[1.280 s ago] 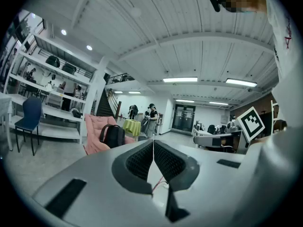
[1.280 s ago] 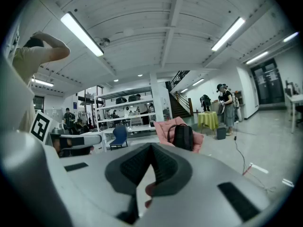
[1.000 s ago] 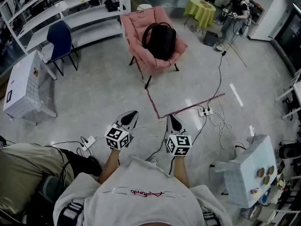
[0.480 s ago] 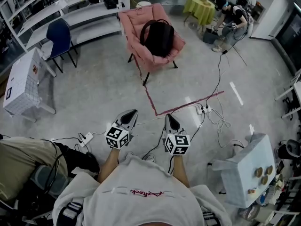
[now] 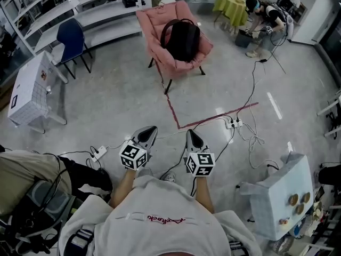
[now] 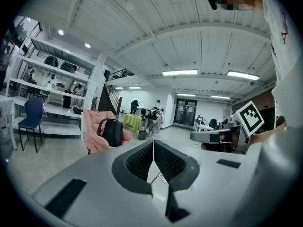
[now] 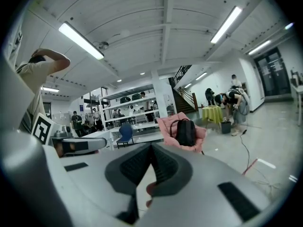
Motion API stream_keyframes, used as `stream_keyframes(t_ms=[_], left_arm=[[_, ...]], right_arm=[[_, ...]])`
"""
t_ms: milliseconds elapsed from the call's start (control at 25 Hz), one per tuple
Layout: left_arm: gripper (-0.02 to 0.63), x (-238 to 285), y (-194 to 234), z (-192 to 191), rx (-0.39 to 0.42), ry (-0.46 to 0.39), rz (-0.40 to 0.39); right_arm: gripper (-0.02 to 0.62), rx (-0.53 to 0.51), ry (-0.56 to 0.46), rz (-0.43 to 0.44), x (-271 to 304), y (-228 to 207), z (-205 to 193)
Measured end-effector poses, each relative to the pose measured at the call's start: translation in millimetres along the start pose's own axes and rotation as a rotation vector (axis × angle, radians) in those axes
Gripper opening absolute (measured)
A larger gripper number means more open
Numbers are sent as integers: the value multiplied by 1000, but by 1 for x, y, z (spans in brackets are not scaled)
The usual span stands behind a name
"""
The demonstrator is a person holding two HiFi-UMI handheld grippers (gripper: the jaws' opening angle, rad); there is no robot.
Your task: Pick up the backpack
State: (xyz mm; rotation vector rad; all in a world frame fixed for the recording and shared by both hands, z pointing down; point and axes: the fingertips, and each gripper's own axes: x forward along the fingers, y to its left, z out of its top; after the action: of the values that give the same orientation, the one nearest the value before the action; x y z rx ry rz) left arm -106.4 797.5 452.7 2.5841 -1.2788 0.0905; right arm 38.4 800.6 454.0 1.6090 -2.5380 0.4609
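Left gripper (image 5: 151,129): jaws pressed together, nothing between them. Right gripper (image 5: 190,133): jaws together, likewise empty. Both are held side by side, low above the floor (image 5: 122,100). Backpack (image 5: 184,39): black, upright on the pink armchair (image 5: 152,33), leaning at its back edge, well apart from both grippers.

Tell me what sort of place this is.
Probably an open-plan lab or workshop hall: long white metal shelves, a white power strip with trailing cables on the grey polished floor, and red tape lines marking a zone.
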Motion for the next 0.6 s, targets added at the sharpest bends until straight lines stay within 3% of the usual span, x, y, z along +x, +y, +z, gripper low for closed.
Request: stream_keyframes(t_ms=[600], left_arm=[[15,53,15,-7,-24,10,16]], right_arm=[[18,-9,30,19,42,-36,-1]])
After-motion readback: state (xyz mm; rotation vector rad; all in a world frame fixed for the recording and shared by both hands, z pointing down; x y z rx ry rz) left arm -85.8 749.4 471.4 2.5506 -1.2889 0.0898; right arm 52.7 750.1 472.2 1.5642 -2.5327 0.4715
